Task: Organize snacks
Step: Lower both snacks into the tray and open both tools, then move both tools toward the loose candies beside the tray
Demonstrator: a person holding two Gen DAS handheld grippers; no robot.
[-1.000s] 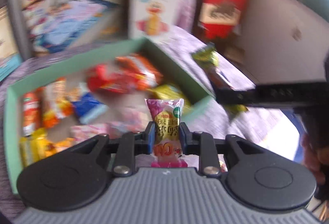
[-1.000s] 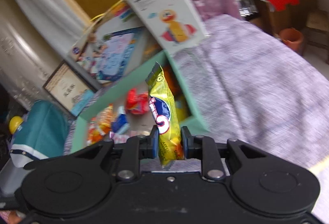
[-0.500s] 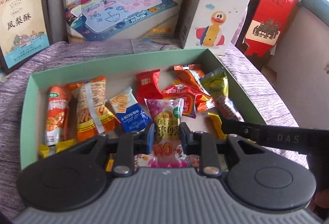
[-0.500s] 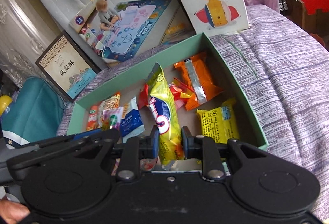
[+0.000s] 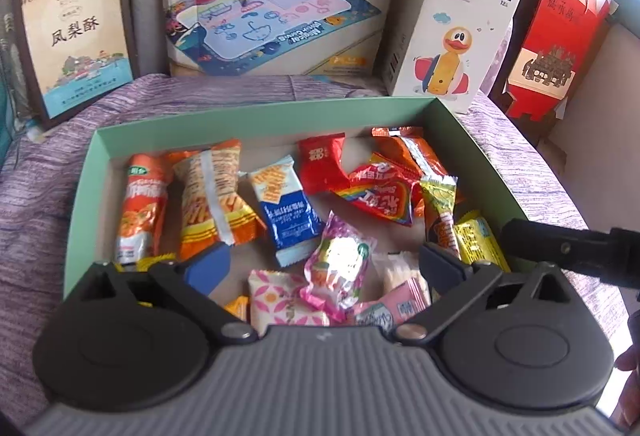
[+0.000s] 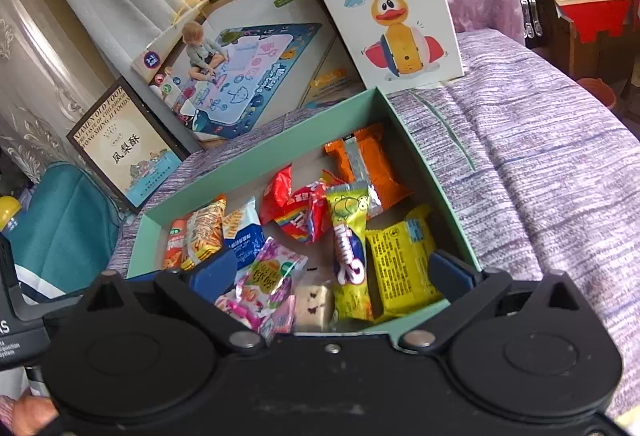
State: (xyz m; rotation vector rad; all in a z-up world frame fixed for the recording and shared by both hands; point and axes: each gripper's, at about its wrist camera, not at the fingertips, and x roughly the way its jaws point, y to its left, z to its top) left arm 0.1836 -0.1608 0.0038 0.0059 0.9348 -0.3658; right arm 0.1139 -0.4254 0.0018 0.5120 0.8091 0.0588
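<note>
Green card forms the shallow box [image 5: 86, 171] into which the snacks are gathered; it is set on a purple woven cloth [image 6: 540, 171]. The left gripper [image 5: 324, 268] is held over the box's near edge with its jaws spread wide, having just been opening, and nothing is pressed between its blue pads. The pink-and-purple packet [image 5: 340, 260] is seen lying loose in the box between those pads, resting on a pink patterned packet [image 5: 276, 296]. The right gripper [image 6: 332, 272] is likewise spread wide, its jaws having just been opening, and no packet is gripped. The yellow-green packet [image 6: 350, 236] is laid in the box between its fingers, just beside a yellow packet [image 6: 404, 256] at the box's right wall. Further back, a blue-and-white packet [image 5: 286, 207], two orange packets [image 5: 212, 195] and a red packet [image 5: 320, 163] are spread across the floor of the box. Behind the box, a Roly-Poly Duck carton [image 5: 452, 31], a drawing-mat carton [image 5: 276, 3] and a framed food box [image 5: 72, 31] are propped upright. Part of the other gripper [image 5: 572, 248] is seen at the right edge of the left wrist view.
</note>
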